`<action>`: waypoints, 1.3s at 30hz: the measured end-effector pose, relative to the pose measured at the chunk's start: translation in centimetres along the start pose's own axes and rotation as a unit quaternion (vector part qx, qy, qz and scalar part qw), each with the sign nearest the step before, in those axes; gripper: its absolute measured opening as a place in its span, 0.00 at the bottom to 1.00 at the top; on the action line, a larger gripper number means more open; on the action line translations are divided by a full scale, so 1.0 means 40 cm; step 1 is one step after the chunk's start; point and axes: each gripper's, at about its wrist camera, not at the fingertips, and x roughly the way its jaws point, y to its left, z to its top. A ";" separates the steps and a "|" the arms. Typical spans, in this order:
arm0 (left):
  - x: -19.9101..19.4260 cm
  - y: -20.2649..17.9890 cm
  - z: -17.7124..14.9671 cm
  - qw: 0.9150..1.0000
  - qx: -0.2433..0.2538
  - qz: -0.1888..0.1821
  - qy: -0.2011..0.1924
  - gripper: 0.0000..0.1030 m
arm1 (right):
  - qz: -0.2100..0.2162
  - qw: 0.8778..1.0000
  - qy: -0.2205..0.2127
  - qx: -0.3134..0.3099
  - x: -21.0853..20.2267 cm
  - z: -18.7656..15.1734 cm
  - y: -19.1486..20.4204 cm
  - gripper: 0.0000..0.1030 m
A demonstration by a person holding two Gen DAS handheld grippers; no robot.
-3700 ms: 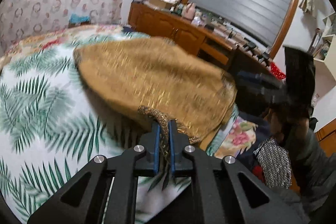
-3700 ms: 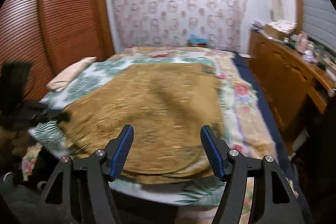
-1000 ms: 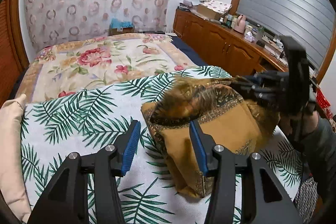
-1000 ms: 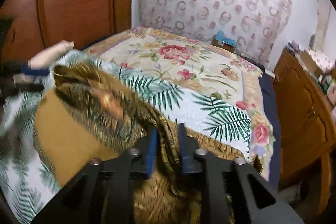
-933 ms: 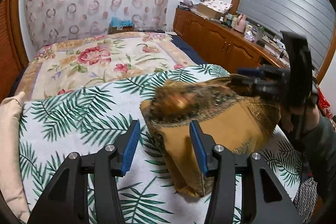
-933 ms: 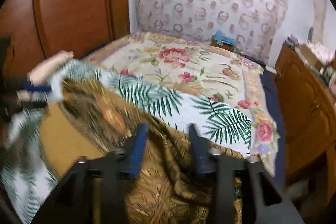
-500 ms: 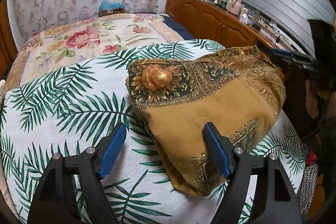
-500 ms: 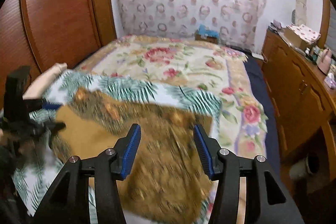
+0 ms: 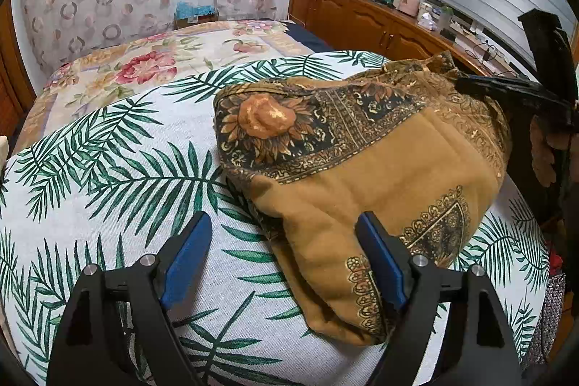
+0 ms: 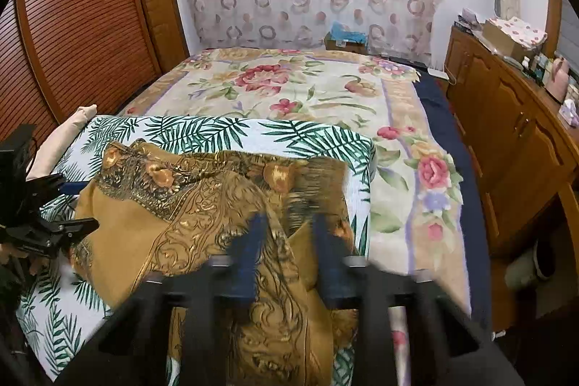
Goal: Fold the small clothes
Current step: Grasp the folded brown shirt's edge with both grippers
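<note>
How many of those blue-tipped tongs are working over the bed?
2. The left tongs hover open at the near edge of the folded cloth. The right tongs, blurred, are open over the cloth's other side.

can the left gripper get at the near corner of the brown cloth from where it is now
Probably yes. The left gripper is open, and the brown cloth lies folded on the palm-leaf sheet with its near corner right by the right-hand finger. Nothing sits between them; the right gripper works the far edge.
</note>
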 end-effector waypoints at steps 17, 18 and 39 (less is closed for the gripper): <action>0.001 -0.001 0.001 1.000 -0.001 -0.001 0.000 0.82 | 0.004 0.998 -0.018 0.053 0.039 -0.061 -0.036 0.07; 0.001 -0.001 0.001 1.000 -0.001 -0.001 0.000 0.82 | 0.001 0.999 -0.019 0.051 0.029 -0.056 -0.031 0.08; 0.001 -0.001 0.002 1.000 -0.010 0.003 0.002 0.82 | 0.029 0.992 0.043 0.112 0.056 -0.047 -0.075 0.56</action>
